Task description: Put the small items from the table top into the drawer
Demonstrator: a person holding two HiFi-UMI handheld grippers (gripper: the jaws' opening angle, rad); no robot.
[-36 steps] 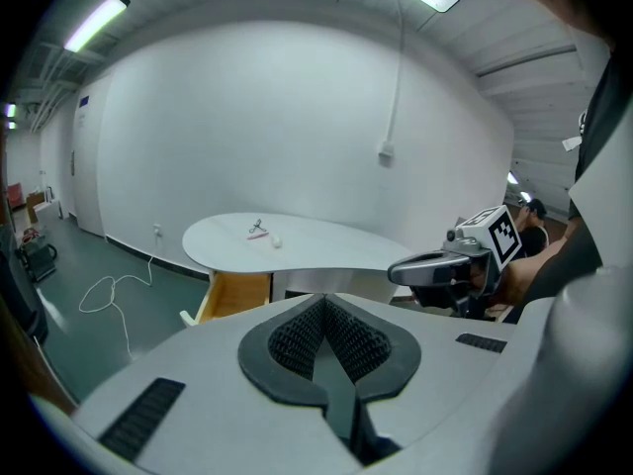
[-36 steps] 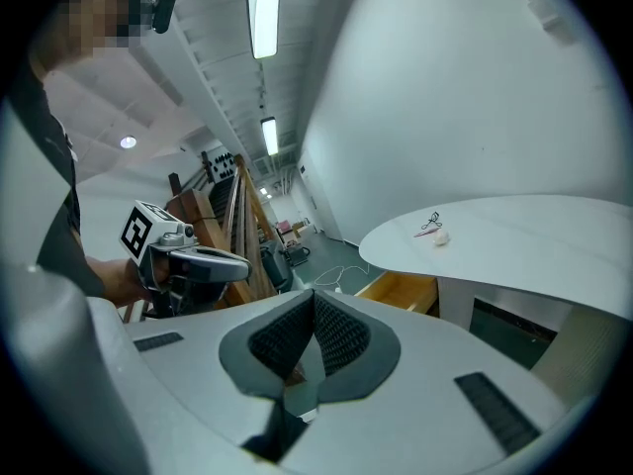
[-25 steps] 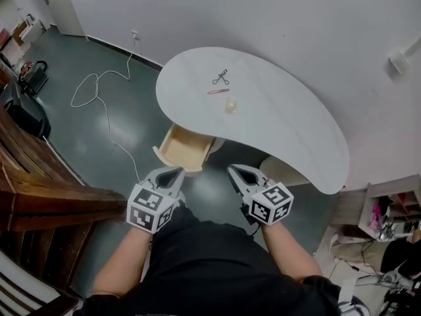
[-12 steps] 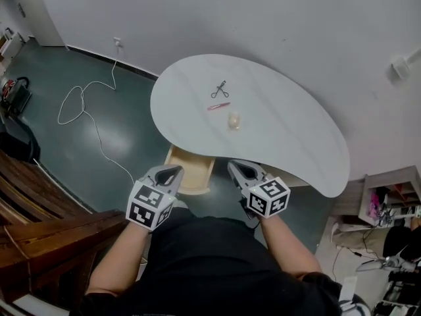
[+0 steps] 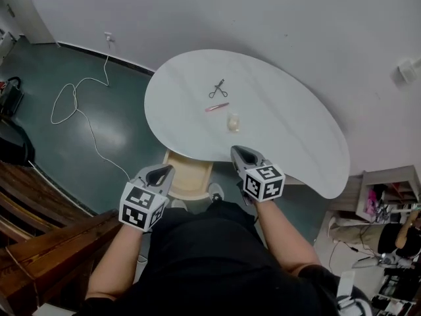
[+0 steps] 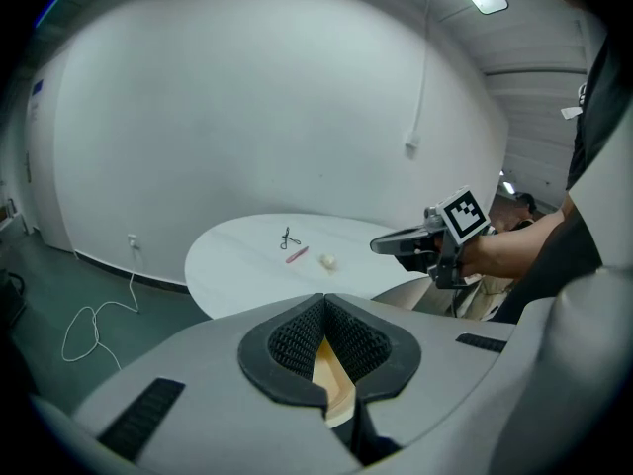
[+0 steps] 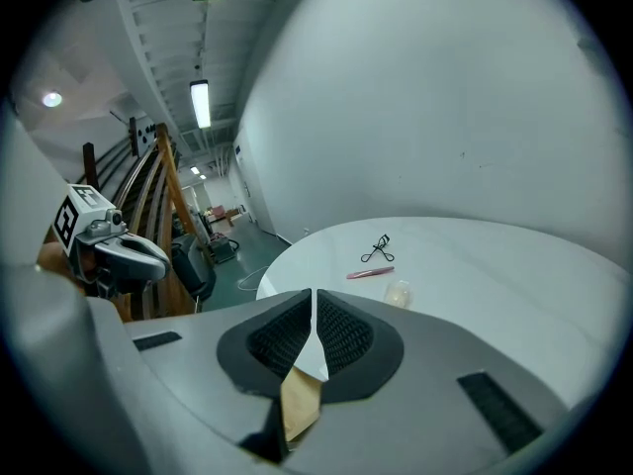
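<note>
Small items (image 5: pixel 218 106) on table (image 5: pixel 289 130), cable (image 5: pixel 106 61) beyond

White wall (image 5: pixel 263 18) meets dark green floor (image 5: pixel 99 130), a white cable (image 5: pixel 77 110) trailing across.

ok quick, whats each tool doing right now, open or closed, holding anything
Left tool: closed, holding nothing.
Right tool: closed, holding nothing.

The head camera is looking steeply down from above onto the worktop (image 5: pixel 283 110), while cameras riding on the left tongs (image 5: pixel 164 170) and right tongs (image 5: pixel 239 152) are facing across that same worktop from nearby, each catching the other.
</note>
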